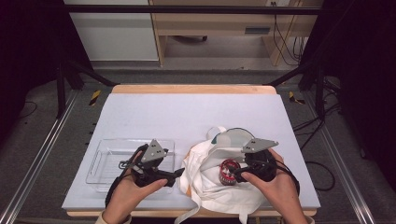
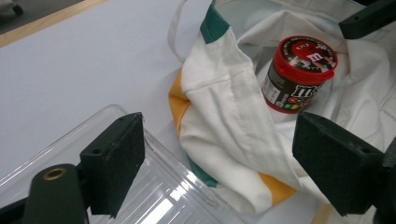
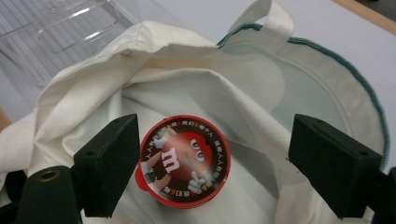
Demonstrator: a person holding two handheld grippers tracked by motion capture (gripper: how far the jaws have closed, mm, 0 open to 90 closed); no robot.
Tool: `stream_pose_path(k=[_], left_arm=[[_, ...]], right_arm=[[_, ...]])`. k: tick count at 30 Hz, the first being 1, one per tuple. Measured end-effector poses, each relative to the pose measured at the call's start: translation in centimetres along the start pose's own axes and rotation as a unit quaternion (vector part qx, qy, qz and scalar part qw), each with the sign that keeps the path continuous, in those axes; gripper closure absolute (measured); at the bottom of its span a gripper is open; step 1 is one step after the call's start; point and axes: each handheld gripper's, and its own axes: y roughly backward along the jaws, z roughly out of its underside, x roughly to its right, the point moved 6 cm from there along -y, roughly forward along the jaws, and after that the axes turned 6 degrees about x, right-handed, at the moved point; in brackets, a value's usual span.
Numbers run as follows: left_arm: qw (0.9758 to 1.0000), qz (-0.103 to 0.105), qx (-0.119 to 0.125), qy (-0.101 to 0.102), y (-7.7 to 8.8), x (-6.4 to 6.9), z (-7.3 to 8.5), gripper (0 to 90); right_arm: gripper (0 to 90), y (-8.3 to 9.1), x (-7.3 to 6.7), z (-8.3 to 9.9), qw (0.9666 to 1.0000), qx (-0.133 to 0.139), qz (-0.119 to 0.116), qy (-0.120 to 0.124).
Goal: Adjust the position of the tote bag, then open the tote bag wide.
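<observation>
One candy tub (image 3: pixel 183 161) sits between the open right tongs (image 3: pixel 212 170).

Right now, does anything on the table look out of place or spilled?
Nothing is spilled or damaged. The candy jar stands upright with its red lid on, inside the rumpled cloth bag. The clear tray beside the bag lies flat.
</observation>
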Motion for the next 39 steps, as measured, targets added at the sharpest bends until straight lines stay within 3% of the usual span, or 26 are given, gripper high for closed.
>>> stream_pose_path(k=[6, 14, 25, 26, 39], left_arm=[[0.9998, -0.016, 0.005, 0.006, 1.0, -1.2, -0.1, 16.5], [0.9997, -0.023, 0.008, 0.008, 1.8, -2.1, -0.2, 15.0], [0.9996, -0.028, 0.007, 0.008, 2.0, -2.6, -0.1, 14.3], [0.9996, -0.026, 0.006, 0.007, 2.0, -2.5, -0.1, 14.3], [0.9997, -0.025, 0.003, 0.003, 1.9, -2.5, 0.0, 14.3]], right_arm=[[14.5, -0.4, -0.7, 0.0, 0.9998, -0.009, -0.017, 0.008], [13.0, -1.0, -1.5, 0.2, 0.9989, -0.03, -0.03, 0.019], [13.5, -1.9, -1.7, 0.8, 0.9979, -0.054, -0.031, 0.02], [13.4, -2.3, -1.5, 1.0, 0.9974, -0.065, -0.022, 0.023], [20.8, -4.8, -1.5, 2.3, 0.9944, -0.102, -0.027, -0.011]])
